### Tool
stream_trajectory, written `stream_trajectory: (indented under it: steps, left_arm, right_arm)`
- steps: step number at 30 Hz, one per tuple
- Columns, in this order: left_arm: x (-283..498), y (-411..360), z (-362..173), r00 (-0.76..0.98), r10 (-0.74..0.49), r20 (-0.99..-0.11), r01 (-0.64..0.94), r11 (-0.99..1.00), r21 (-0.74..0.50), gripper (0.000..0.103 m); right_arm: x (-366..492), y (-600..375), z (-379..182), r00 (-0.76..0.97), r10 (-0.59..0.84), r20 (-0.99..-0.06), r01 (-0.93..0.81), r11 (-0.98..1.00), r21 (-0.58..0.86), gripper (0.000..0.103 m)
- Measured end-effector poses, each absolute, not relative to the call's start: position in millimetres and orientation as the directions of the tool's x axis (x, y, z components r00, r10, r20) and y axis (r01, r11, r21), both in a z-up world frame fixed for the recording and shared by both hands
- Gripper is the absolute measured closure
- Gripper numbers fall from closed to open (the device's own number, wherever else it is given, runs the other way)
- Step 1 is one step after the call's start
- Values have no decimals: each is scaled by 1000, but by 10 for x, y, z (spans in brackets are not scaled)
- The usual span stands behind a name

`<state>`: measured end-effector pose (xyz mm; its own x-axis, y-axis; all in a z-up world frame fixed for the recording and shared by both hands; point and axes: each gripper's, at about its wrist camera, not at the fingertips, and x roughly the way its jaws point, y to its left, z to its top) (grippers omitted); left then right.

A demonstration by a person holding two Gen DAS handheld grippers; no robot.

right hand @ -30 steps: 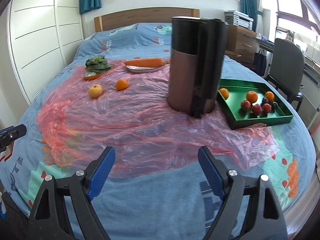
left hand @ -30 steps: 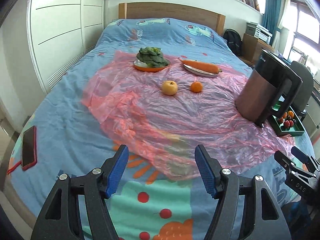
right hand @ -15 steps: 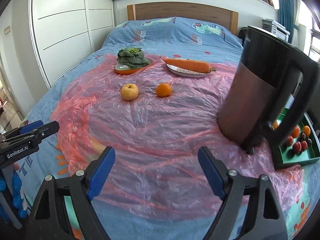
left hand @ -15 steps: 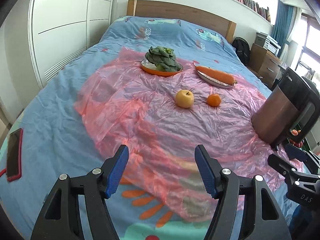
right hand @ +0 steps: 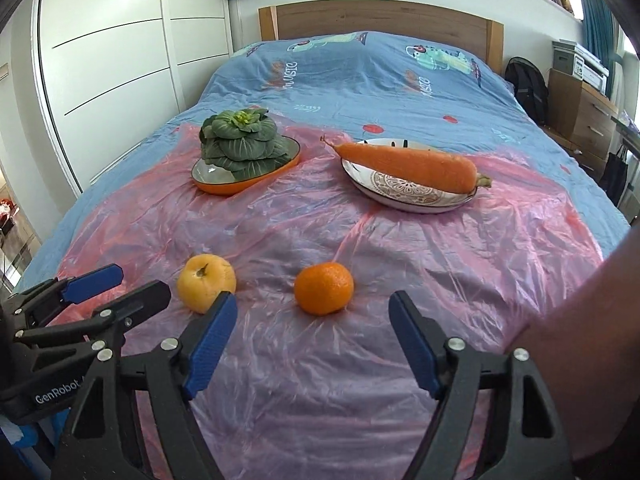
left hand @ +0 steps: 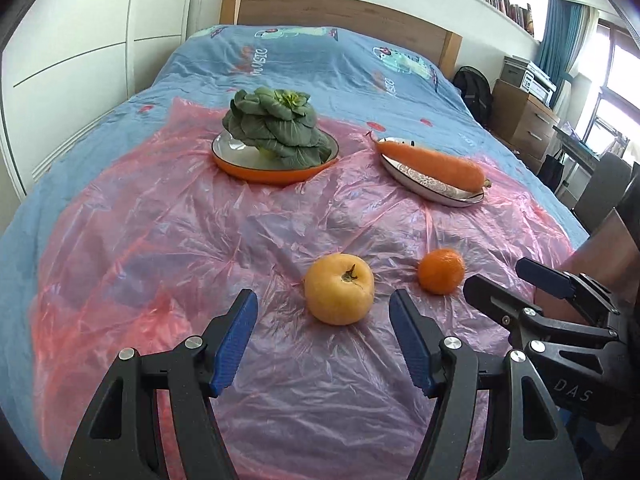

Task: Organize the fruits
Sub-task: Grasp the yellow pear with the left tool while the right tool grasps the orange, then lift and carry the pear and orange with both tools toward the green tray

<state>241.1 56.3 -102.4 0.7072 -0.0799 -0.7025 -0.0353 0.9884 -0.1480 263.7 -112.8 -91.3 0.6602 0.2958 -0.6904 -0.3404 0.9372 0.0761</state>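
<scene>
- Nearest the cameras, two grippers hung over the pink plastic sheet (left hand: 160, 240), and both stood with jaws wide apart and nothing between the pads.
- Left gripper (left hand: 323, 338) pointed down at the yellow apple (left hand: 339, 289), which lay just beyond its blue fingertips (left hand: 236, 336), stem facing up and toward the camera.
- Right gripper (right hand: 312, 340) lined up on the orange mandarin (right hand: 324, 288), just past its tips; each gripper showed in the other's view at the side edge.
- Apple and mandarin sat side by side, near but apart, with bare plastic and nothing else between each fruit and its gripper.
- At the right edge a brown-and-black appliance (left hand: 612, 256) stood close behind the right gripper.
- Farther back, two dishes: an orange-rimmed plate (left hand: 276, 168) carrying one leafy green vegetable (left hand: 276, 124), and a patterned plate (right hand: 408, 194) carrying one carrot (right hand: 408, 164).
- That carrot lay lengthwise across its plate, thin tip to the left, stalk end overhanging the right rim.
- Count on the sheet: one apple, one mandarin, one carrot, one green, two plates.
- Beyond it all, the blue bedspread (right hand: 360, 80) ran up to a wooden headboard (right hand: 380, 20).
</scene>
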Motion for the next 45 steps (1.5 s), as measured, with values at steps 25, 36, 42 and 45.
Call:
stream_trajectory:
  steps: [25,36,42,45]
  left_arm:
    - [2683,575,-1562,690,-186,-700,18,971,-239,60]
    - [2624,618,-1572,719,-219,-660,31,958,-285,61]
    - [2543,620,-1500,748,-225,-624,46,956,-290,61]
    - [2484,596,-1424,770,-220,-599,58,959,-277,61]
  right_arm:
    - [3057,-1101,-1518,618,383,-687,-409,902,135,45]
    - [2979,-1154,-1522,641,435,-632,-440,883,162,46]
    - [2934,-1180,-1483,658,457,-599,-451,876,174,47]
    - [2897,-1208,-1442,673,466,-574,-455,873,176,47]
